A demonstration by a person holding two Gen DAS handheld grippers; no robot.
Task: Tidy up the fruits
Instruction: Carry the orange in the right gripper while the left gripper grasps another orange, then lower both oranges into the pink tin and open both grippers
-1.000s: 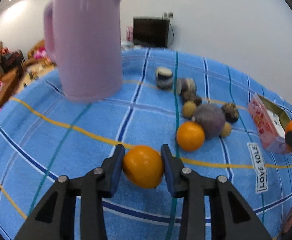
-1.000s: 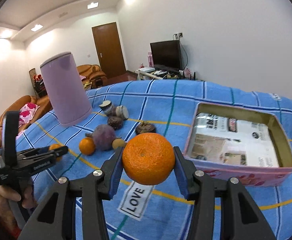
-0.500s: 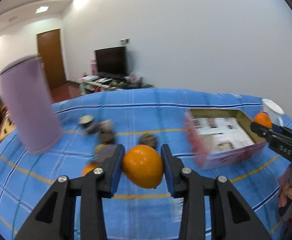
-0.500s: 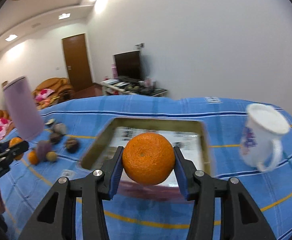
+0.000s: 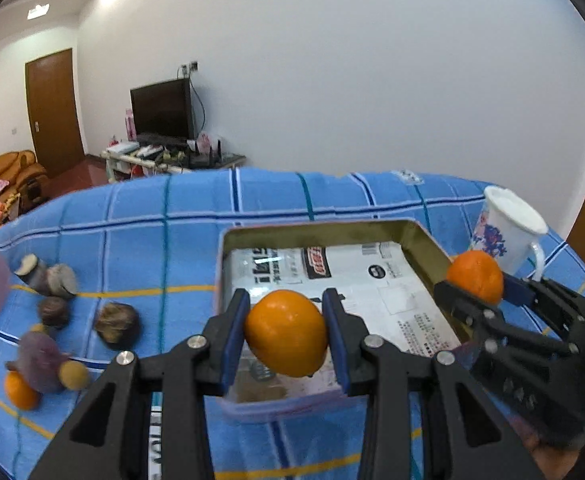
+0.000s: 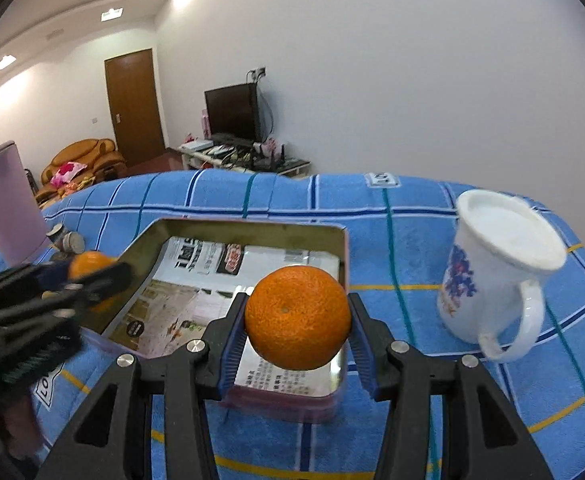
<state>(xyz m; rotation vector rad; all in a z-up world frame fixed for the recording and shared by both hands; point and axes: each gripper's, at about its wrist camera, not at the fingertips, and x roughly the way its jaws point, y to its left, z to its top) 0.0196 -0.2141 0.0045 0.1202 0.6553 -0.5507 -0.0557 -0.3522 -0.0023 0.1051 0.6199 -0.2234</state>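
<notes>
Blue checked cloth (image 5: 196,240) covers the whole table under my two grippers, crossed by dark blue, teal and yellow lines. On it, the largest thing is the shallow pink tin box (image 6: 342,248), open at the top, its brassy inner walls showing and printed paper lying flat on its floor. To the left of the box in my right wrist view stands a tall lilac jug (image 6: 6,208), upright; to the right of the box a white mug (image 6: 492,272) with a blue flower print stands with its handle toward me. My left gripper (image 5: 288,332) is clamped on a smooth orange (image 5: 286,332), both blue pads pressed against its sides, and I see it hanging above the near left part of the box. My right gripper (image 6: 296,320) grips a second, rougher-skinned orange (image 6: 297,318) the same way, held over the near right part of the box; from the left wrist camera that gripper comes in from the right, at the box's right wall. Neither fruit touches the paper as far as I can tell. Left of the box on the cloth lies a loose cluster of fruit (image 5: 48,328): one more small orange (image 5: 20,392), a purple round one, a small yellowish one just beside it, and several brown and dark pieces farther back, all somewhat blurred in my view.
</notes>
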